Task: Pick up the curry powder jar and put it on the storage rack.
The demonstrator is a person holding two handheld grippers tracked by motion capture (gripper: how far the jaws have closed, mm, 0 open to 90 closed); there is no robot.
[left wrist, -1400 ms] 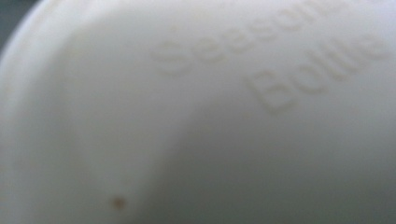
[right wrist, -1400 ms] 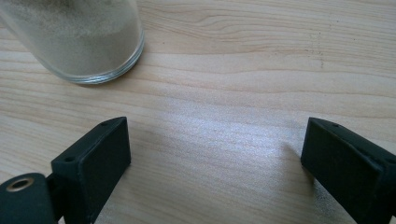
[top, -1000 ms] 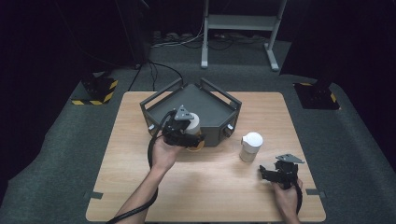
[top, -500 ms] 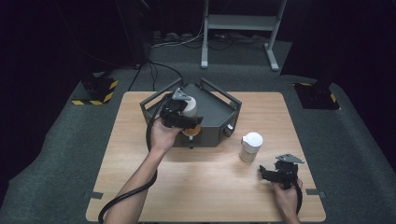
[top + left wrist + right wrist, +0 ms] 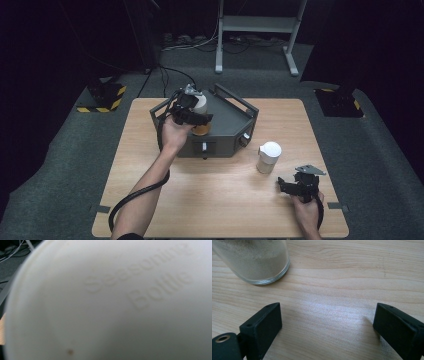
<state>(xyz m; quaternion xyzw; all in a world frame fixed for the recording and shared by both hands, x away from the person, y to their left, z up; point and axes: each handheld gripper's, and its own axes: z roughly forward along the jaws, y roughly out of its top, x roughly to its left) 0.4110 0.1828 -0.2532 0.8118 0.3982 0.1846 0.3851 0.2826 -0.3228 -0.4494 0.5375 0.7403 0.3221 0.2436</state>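
A seasoning bottle [image 5: 200, 106] with a white lid and orange contents hangs over the left part of a dark grey metal tray [image 5: 226, 141]. My left gripper [image 5: 191, 113] is shut on it. In the left gripper view the white lid [image 5: 120, 302], embossed "Seasoning Bottle", is pressed up close to the camera. A second bottle [image 5: 268, 156] with a white lid and pale powder stands on the table right of the tray. My right gripper [image 5: 293, 183] rests on the wood near the front right, open, with bare table between its fingers [image 5: 264, 323]. The second bottle's glass base [image 5: 255, 262] lies ahead and to its left.
The wooden table [image 5: 150, 200] has its front edge just behind my right hand. The tray has raised rails and knobs on its front face [image 5: 204, 146]. Black-and-yellow floor blocks [image 5: 105, 97] and a metal stand [image 5: 257, 30] sit beyond the table.
My left hand has carried the orange bottle away from the tray's front wall, farther back and slightly up over the tray. My right gripper has stayed put.
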